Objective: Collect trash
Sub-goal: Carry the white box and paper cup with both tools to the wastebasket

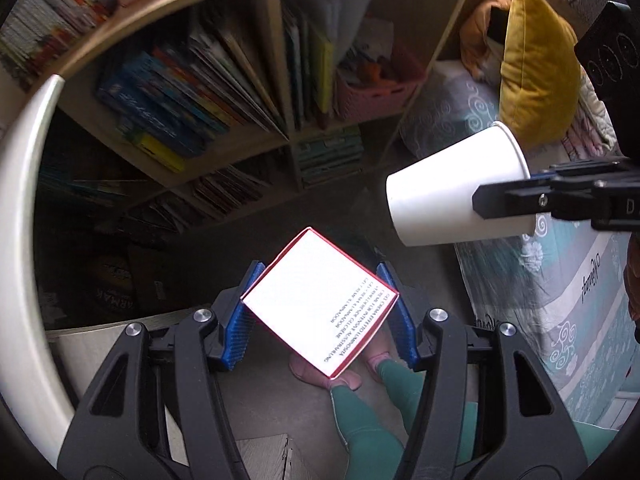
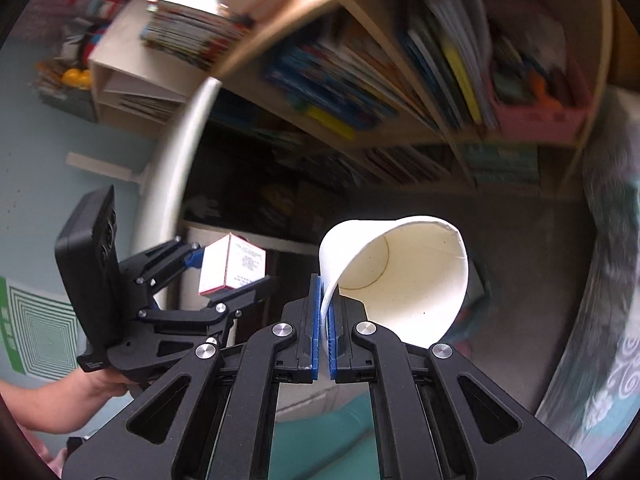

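Behind both tongs, a blurred bookshelf (image 1: 224,92) above grey floor (image 1: 256,216). Between the left gripper (image 1: 320,312) pads, a small red-edged box (image 1: 320,304), clamped. In the right gripper (image 2: 324,320), a white paper cup (image 2: 400,276), pinched at its rim, mouth toward the camera. Book titles unreadable.
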A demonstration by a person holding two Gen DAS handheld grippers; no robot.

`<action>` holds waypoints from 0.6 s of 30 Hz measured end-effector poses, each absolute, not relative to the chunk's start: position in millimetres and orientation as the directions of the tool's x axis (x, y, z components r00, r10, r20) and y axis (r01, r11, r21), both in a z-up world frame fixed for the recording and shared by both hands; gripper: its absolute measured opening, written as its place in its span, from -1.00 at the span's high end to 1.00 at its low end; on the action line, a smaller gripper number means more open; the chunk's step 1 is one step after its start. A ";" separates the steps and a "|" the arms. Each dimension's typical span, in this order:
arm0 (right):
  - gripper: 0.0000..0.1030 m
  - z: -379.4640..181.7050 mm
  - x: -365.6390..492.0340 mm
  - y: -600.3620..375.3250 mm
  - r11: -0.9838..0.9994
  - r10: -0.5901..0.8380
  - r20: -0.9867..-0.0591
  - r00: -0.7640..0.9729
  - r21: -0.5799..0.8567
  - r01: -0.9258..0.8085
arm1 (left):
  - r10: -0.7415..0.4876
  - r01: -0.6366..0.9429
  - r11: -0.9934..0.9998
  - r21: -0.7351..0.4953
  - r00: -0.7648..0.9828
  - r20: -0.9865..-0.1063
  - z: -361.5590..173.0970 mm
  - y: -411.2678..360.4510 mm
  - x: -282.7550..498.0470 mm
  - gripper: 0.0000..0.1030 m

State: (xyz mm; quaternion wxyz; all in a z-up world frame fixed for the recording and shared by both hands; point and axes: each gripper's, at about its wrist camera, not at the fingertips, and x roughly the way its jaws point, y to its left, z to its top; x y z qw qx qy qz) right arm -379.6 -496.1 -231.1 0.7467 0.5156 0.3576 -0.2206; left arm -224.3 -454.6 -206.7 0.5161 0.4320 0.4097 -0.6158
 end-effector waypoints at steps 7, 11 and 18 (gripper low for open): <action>0.93 -295.2 -388.0 -500.5 0.327 0.117 -0.793 0.598 0.599 0.731 | -0.196 0.988 -0.144 -0.053 -0.082 -0.977 -264.2 -469.6 -247.5 -0.07; 0.92 -332.1 -384.1 -504.5 0.309 0.146 -0.805 0.574 0.589 0.747 | -0.138 0.989 -0.139 -0.057 -0.076 -0.988 -303.4 -474.7 -248.6 -0.07; 0.85 -384.4 -378.4 -510.9 0.270 0.187 -0.809 0.558 0.588 0.762 | -0.063 0.982 -0.185 -0.037 -0.049 -0.997 -360.6 -478.4 -256.5 -0.08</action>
